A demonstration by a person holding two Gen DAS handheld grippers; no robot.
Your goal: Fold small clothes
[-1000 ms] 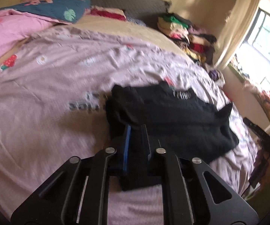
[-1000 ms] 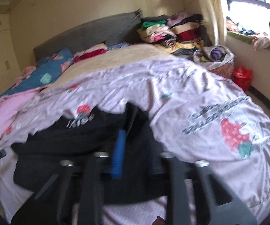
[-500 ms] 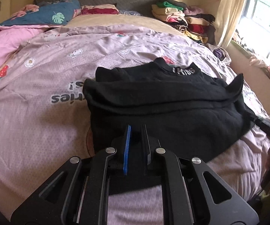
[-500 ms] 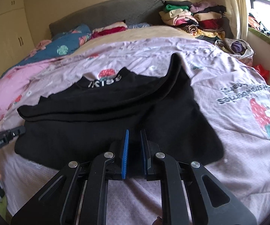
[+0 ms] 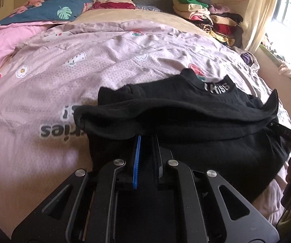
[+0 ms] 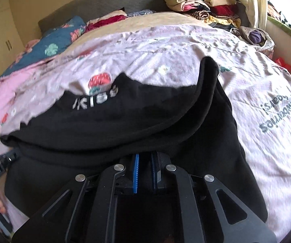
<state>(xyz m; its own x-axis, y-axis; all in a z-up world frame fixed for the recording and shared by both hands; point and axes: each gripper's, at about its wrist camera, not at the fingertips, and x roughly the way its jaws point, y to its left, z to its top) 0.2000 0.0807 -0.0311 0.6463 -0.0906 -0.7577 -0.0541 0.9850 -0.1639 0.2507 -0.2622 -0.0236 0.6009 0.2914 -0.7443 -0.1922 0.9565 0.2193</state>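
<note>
A black top (image 5: 185,121) with white lettering at its collar lies on the lilac printed bedcover (image 5: 64,70). Its near part is doubled over toward the collar, making a thick fold across the middle. My left gripper (image 5: 146,139) is shut on the black cloth at the left side of the fold. My right gripper (image 6: 145,158) is shut on the same black top (image 6: 125,121) at the right side of the fold. Both pairs of fingertips are hidden under the fold. The right gripper also shows at the right edge of the left wrist view (image 5: 287,135).
A stack of folded clothes (image 5: 206,16) stands at the bed's far right corner by the curtain. A pink quilt (image 5: 3,40) and blue leaf-print bedding (image 5: 60,10) lie at the far left. A grey headboard (image 6: 105,2) runs behind. A bag of clothes (image 6: 254,36) sits beside the bed.
Both grippers have carried the near edge of the black top forward toward the collar. The fold now lies over the fingertips and the garment looks shorter and thicker.
</note>
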